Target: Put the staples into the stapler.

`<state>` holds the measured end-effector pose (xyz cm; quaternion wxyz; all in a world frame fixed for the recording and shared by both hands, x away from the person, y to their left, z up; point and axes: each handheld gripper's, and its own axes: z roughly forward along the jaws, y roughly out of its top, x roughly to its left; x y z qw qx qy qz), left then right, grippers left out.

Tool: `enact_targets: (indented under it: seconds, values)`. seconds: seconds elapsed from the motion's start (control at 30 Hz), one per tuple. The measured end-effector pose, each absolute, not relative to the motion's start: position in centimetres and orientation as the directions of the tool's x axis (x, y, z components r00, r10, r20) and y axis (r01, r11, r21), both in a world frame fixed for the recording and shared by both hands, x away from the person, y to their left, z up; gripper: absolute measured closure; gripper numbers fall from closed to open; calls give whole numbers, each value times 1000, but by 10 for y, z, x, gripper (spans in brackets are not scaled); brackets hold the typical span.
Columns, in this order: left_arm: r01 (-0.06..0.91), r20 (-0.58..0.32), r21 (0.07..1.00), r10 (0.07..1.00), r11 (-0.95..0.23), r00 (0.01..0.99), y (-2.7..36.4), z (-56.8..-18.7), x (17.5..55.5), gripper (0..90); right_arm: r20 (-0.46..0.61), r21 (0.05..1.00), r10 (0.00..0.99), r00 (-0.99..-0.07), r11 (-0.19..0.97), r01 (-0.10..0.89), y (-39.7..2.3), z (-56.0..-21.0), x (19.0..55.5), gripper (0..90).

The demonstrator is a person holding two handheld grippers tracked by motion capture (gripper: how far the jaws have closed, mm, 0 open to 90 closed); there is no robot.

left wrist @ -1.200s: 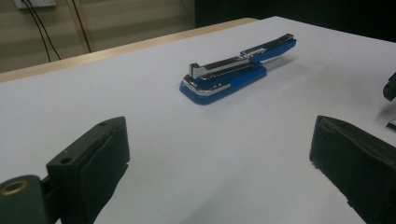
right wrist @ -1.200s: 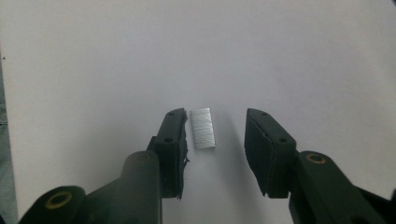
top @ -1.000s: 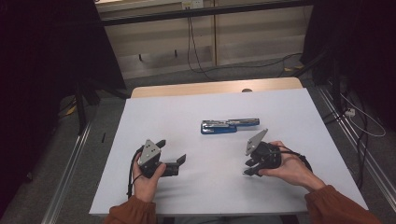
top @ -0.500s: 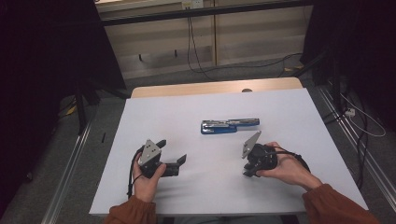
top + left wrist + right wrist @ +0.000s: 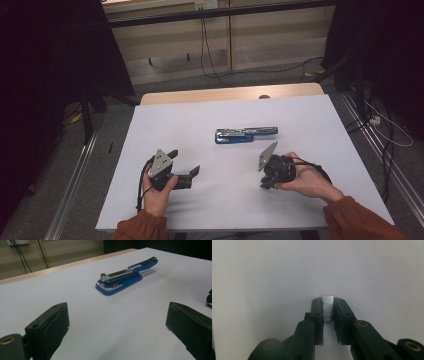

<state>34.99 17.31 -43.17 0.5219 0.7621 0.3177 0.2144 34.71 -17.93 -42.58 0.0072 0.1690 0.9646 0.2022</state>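
A blue and chrome stapler (image 5: pixel 246 134) lies open on the white table (image 5: pixel 225 110), its top arm swung out; in the left gripper view the stapler (image 5: pixel 125 277) lies ahead of the jaws. My left gripper (image 5: pixel 186 162) rests on the table at the near left, open wide (image 5: pixel 117 315) with nothing between its pads. My right gripper (image 5: pixel 265 184) points down at the table at the near right. Its jaws have just been closing, and the right gripper (image 5: pixel 327 302) now pinches a short silver strip of staples (image 5: pixel 327 308) between its pads.
The table's wooden far edge (image 5: pixel 230 95) shows beyond the white sheet. Cables and a dark floor lie behind. The other gripper's corner (image 5: pixel 209 297) peeks in at the right of the left gripper view.
The right gripper has tipped slightly lower toward the table. The left gripper and the stapler have not moved.
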Motion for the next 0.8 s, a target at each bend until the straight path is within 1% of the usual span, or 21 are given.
enact_targets:
  seconds: [0.6,0.8]
  values:
    - [257,0,931,703,-260,712,173,-432,350,51,70,429,348,-935,835,344,-187,-424,348,791]
    - [262,-7,933,713,-248,701,175,-431,351,51,65,445,342,-937,831,334,-188,-422,348,791]
